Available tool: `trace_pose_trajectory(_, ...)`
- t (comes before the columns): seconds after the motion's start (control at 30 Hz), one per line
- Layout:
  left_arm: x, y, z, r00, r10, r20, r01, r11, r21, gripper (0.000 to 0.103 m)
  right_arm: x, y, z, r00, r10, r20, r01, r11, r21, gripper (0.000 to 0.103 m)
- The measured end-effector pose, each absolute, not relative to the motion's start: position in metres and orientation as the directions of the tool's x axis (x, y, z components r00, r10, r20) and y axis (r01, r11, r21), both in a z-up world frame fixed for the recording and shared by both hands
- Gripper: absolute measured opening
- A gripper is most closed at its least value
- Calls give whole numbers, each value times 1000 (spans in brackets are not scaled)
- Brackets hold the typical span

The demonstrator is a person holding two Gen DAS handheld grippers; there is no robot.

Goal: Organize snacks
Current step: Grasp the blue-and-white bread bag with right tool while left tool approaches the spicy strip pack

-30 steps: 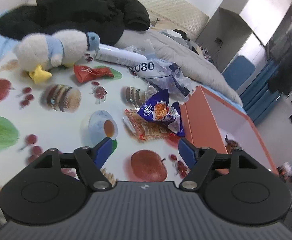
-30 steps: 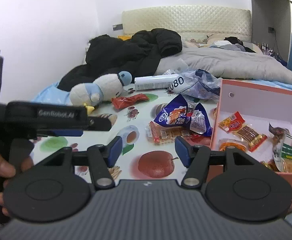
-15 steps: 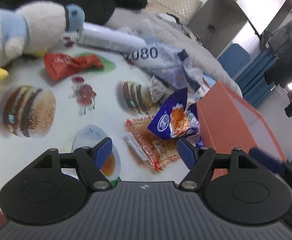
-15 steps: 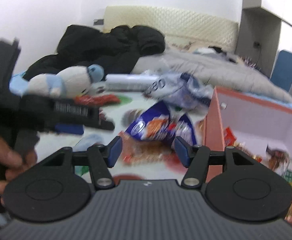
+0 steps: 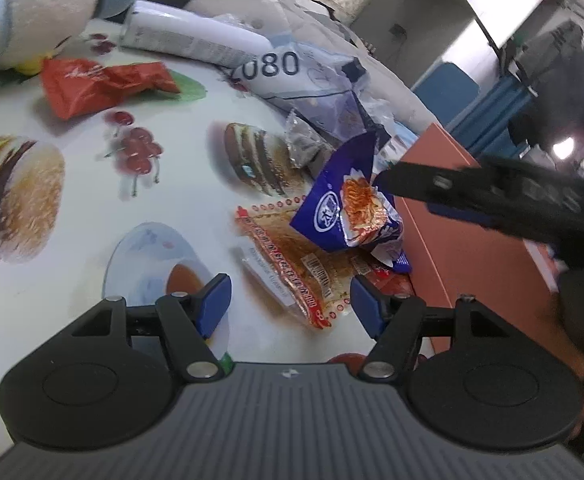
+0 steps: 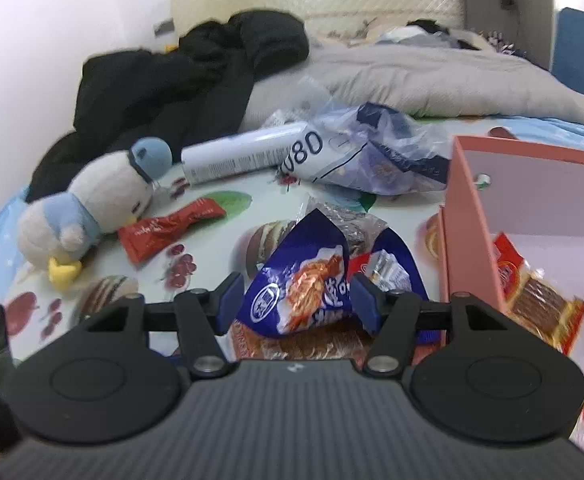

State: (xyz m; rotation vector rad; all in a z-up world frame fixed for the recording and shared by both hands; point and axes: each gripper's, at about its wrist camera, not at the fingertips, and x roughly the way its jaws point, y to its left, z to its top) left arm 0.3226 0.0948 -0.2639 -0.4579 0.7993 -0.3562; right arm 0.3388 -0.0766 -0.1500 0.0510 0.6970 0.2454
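A blue noodle-snack bag [image 6: 304, 292] [image 5: 344, 208] lies on a flat biscuit pack [image 5: 288, 268] with red dotted edges, on the food-print sheet beside the pink box [image 6: 472, 220] [image 5: 472, 248]. My right gripper [image 6: 298, 305] straddles the blue bag, its blue pads close to the bag's sides but not squeezing it. It shows in the left wrist view as a dark blurred arm [image 5: 492, 196] over the bag. My left gripper [image 5: 290, 306] hangs low over the near end of the biscuit pack; its jaws are closing, with the pack's corner between them, untouched.
A red packet [image 5: 92, 84] [image 6: 168, 232], a silver wrapper [image 5: 300, 144], a white tube [image 6: 244, 156] and a clear bag marked 080 [image 6: 372, 156] lie farther back. A plush penguin [image 6: 104, 204], black coat [image 6: 192, 72] and grey duvet [image 6: 432, 76] crowd the back. Packets [image 6: 532, 292] lie inside the box.
Both grippers have come forward and down to the snack pile. The right one now has the blue bag between its fingers and shows in the left view. The left jaws have narrowed slightly.
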Motion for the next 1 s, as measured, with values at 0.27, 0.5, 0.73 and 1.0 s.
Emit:
trace_pose_trajectory(0.27,329,73,-262,644,-445,-622,209,885,-416,69,385,-69,-157,654,249,-714,-247,963,110,81)
trace_pose_trajectory(0.5,327,57,-263,662,-378,-648,207,922,-327,66,408,-55,-169,618,211,-757,-314,949,8,81)
trace_pose_trajectory(0.73,326,50,-262,675,-305,-672,179,951,-252,53,419,-60,-183,589,178,-788,-279,960,9,60)
trace_pose_trajectory(1.0,326,50,-262,675,-305,-672,182,951,-249,53,416,-73,-185,590,192,-784,-219,973,74,31)
